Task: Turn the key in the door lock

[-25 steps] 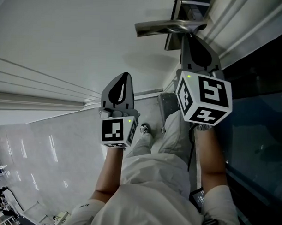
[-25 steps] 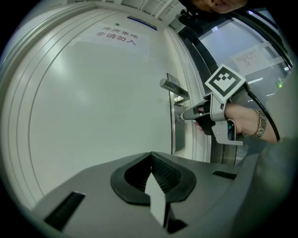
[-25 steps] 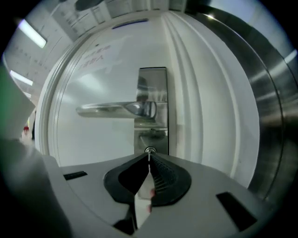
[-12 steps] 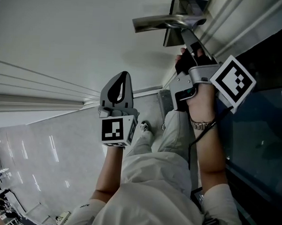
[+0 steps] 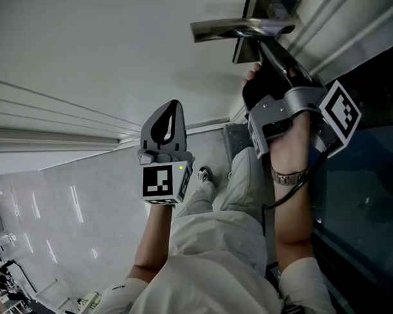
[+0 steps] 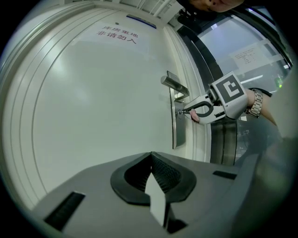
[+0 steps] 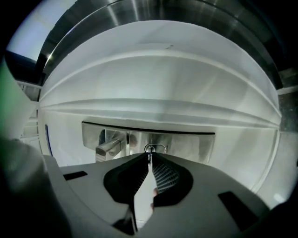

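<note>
Brushed steel for the oblong lock plate [image 7: 186, 144] and lever handle [image 5: 233, 29], smooth white for the door [image 6: 107, 102]. Pinching the thin key [image 7: 149, 153] in the lock plate with the right tongs [image 6: 186, 111], jaws nearly meeting; holding the left tongs [image 6: 151, 155] closed and empty, well off the door.

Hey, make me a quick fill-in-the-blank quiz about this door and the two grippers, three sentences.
1. The right gripper is shut on the ____ in the lock.
2. The left gripper holds ____, its jaws together, away from the door.
3. In the left gripper view, the door handle sits ____ the right gripper's tips.
Missing words: key; nothing; above.
</note>
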The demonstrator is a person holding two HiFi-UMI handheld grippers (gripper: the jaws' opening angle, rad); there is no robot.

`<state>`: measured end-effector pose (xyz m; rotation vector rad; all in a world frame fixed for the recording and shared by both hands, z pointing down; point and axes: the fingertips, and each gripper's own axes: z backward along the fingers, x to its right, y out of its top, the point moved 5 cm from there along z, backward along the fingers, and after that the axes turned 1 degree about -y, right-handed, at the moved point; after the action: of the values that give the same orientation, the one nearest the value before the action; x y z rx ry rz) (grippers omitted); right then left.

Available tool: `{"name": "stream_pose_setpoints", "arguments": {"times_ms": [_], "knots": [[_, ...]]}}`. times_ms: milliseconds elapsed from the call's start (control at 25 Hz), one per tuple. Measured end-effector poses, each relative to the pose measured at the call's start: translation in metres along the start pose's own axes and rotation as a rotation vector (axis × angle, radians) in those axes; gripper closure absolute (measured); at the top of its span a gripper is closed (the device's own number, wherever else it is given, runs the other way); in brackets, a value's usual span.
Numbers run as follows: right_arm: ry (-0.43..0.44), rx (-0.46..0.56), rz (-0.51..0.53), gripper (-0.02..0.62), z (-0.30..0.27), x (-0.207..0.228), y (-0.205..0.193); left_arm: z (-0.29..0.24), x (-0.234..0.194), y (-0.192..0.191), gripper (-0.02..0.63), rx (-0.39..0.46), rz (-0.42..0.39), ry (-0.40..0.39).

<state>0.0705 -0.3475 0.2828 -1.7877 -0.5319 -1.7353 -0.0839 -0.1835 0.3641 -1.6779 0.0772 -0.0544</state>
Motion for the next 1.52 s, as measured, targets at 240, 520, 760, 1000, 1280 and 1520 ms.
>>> {"name": "stream_pose_setpoints", "arguments": {"times_ms": [240,520,760,1000,1280,1520], "knots": [[0.002,-0.041,0.334,0.449,0.011,-0.003,-0.002,-0.001,0.0,0.003,0.598,0.007,0.002,0.001],[-0.107,-0.017,1.029,0.425,0.019,-0.019,-0.01,-0.005,0.002,0.005,0.598,0.013,0.006,-0.004],[-0.22,-0.027,1.502,0.425,0.015,-0.021,-0.022,-0.006,0.004,0.006,0.598,0.017,0.006,-0.007],[-0.338,-0.082,1.91,0.425,0.005,-0.026,-0.036,-0.005,0.001,0.007,0.598,0.02,0.009,0.003],[-0.44,-0.082,2.233,0.426,-0.001,-0.028,-0.041,-0.005,0.003,0.007,0.598,0.016,0.008,-0.007],[-0.494,-0.12,2.371,0.481,-0.006,-0.027,-0.043,-0.004,0.0,0.005,0.598,0.016,0.007,-0.004]]}}
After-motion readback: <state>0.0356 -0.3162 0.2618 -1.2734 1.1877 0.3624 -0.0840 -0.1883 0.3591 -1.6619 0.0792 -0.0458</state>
